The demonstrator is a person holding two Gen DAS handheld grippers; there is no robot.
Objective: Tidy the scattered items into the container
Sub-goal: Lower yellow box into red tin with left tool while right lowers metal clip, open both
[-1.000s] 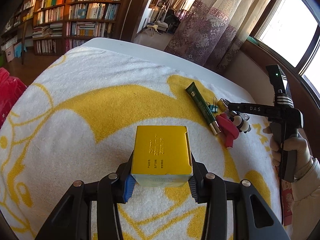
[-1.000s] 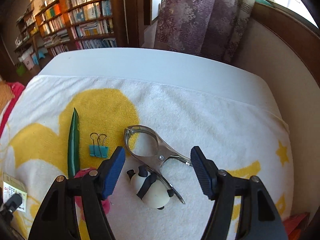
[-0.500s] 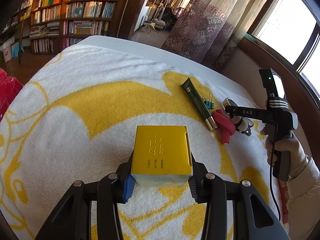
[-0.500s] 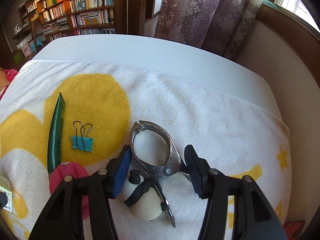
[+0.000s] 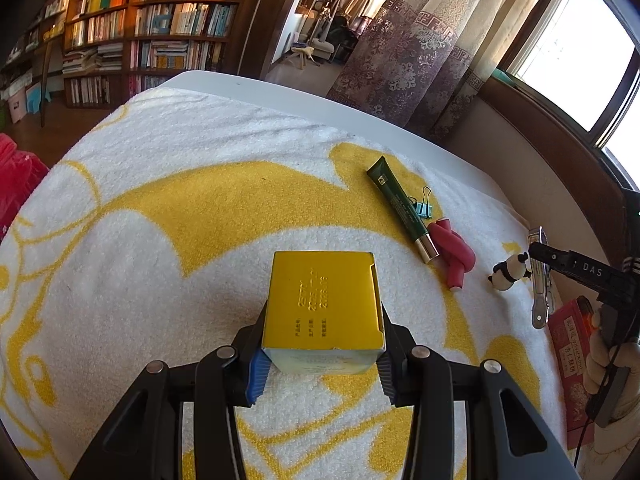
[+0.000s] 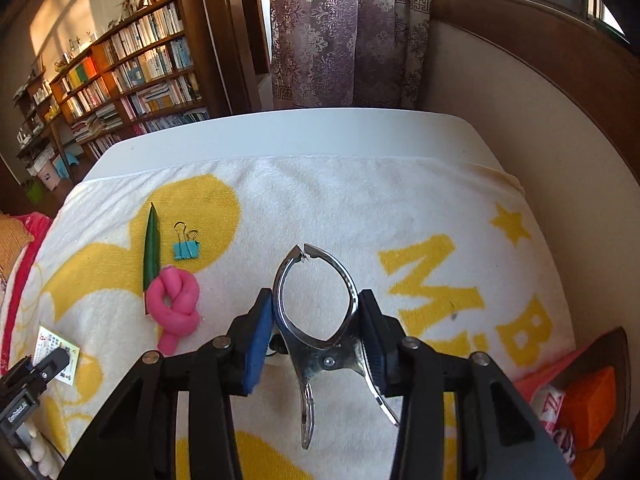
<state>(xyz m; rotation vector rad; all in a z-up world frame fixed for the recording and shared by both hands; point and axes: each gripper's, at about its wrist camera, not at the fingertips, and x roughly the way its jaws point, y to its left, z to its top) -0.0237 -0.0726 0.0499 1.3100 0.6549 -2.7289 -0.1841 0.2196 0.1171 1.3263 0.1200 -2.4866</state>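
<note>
My left gripper is shut on a yellow box and holds it over the yellow and white towel. My right gripper is shut on a silver metal clamp, lifted above the towel; the clamp also shows in the left wrist view. A small panda figure stands on the towel below the clamp. A green tube, a teal binder clip and a pink knotted piece lie on the towel to the left.
A red container with packets inside sits at the towel's right edge; it also shows in the left wrist view. The white table ends just beyond the towel. Bookshelves and curtains stand behind.
My right gripper closed on the metal clamp, lifted it off the towel and moved it right. The panda figure stayed on the towel. My left gripper kept hold of the yellow box.
</note>
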